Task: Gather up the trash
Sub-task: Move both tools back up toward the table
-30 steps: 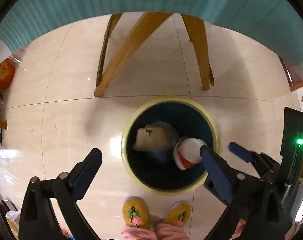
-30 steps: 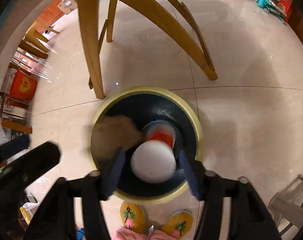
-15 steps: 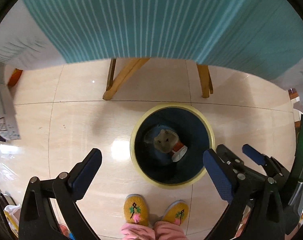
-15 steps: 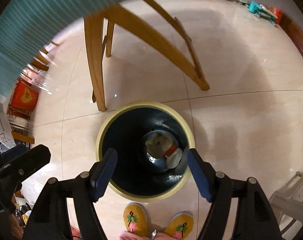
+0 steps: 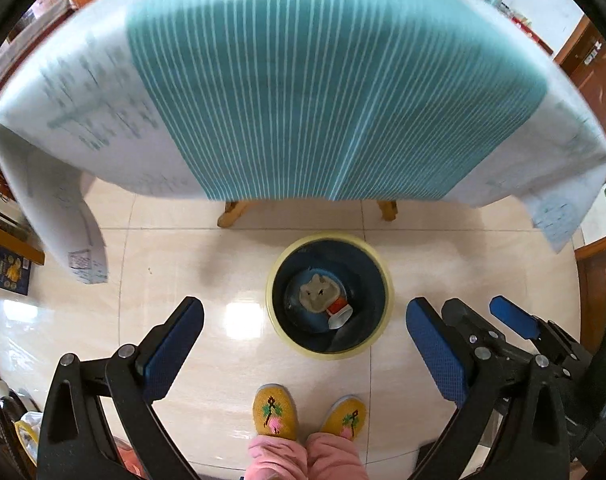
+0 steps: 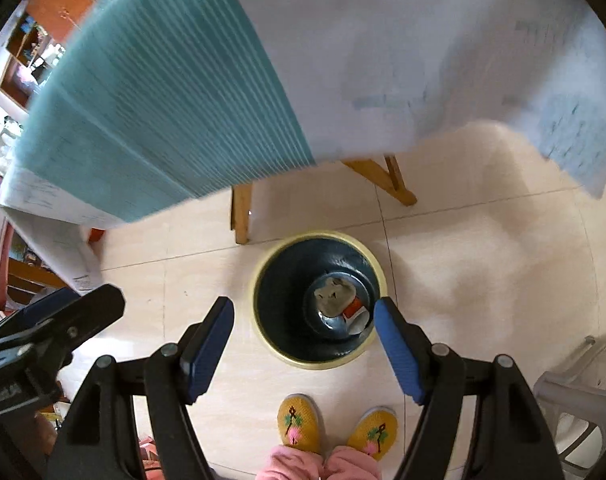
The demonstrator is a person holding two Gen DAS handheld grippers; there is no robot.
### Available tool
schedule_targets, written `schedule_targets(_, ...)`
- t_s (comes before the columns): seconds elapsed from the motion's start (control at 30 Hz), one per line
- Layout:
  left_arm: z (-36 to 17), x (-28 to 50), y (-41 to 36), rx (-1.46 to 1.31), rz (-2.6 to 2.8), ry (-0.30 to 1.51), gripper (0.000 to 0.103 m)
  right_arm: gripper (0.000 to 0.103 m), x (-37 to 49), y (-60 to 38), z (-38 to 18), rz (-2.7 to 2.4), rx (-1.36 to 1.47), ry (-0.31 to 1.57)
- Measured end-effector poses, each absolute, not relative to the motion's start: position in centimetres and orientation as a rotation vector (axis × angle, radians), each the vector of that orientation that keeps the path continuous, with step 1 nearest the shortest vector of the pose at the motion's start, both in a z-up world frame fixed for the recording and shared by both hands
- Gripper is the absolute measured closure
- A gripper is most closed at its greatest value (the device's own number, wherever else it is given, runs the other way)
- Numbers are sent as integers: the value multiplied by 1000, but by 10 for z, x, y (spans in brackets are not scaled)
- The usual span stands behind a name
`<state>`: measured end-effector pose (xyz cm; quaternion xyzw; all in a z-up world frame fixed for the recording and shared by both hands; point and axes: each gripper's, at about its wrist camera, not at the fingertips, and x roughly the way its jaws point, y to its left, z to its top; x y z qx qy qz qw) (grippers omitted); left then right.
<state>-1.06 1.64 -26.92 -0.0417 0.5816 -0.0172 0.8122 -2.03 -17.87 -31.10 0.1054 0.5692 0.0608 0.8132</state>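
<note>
Bench point(image 5: 387, 208) on wooden legs, far side of scene, draped with a teal white-striped cloth point(image 5: 323, 92) over white printed sheets point(image 5: 95, 92) that hang past the edges on left and right. Beige glossy tile floor point(image 5: 175, 272) with grout lines and a bright light glare near the centre. Near edge: two yellow embroidered slippers point(image 5: 275, 416) side by side, pink trouser cuffs point(image 5: 279, 456) above them. Wooden shelving point(image 5: 11, 240) with books at far left; brown wooden cabinet doors point(image 5: 595, 64) at far right. Grey plastic chair point(image 6: 583, 392), partly visible, near right in the right wrist view
</note>
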Motion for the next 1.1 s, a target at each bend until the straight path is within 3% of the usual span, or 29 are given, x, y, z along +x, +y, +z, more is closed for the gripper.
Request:
schedule_targets(0.63, -36, -41, 25, -40, -13, 1009, 3, 30, -39, -175, -89, 230, 136, 1004)
schedule_targets(1.1, 55, -38, 24, -37, 80, 824, 3, 30, -16, -162, 9, 351, 19, 777)
